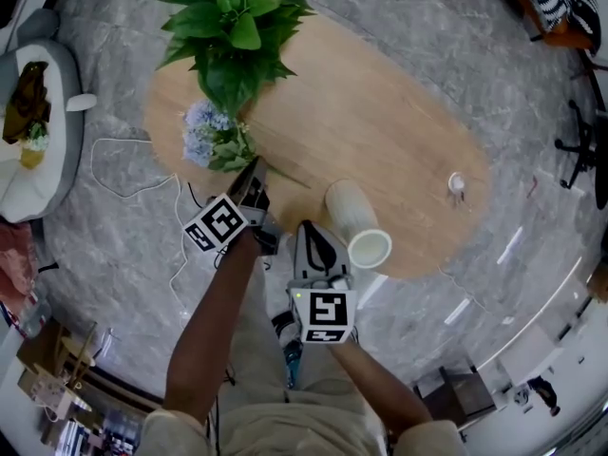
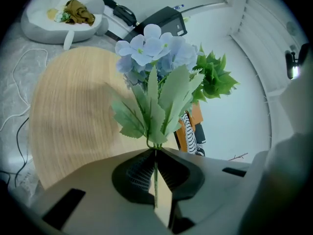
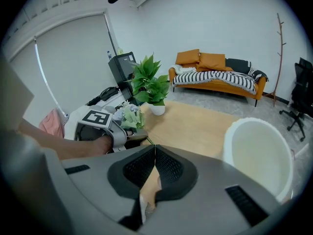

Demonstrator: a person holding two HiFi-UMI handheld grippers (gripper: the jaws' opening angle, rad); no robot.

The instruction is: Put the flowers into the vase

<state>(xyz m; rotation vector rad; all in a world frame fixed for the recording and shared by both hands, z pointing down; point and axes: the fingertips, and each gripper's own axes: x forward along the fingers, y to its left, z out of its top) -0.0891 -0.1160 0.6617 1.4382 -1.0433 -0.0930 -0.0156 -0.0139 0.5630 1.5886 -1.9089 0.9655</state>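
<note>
Left tool [image 2: 155, 151] pinches the flowers [image 2: 156, 50], grip visible only in its view; right tool [image 3: 155, 149] closed, empty.

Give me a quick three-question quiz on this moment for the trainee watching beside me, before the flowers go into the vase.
1. True or false: the left gripper is shut on the stem of the flowers.
2. In the right gripper view, where is the vase relative to the right gripper? A: between its jaws. B: to the right of its jaws. C: out of sight.
3. In the head view, what leafy thing stands at the far end of the table, beyond the flowers?
Key: 1 true; 2 B; 3 the potted plant.
</note>
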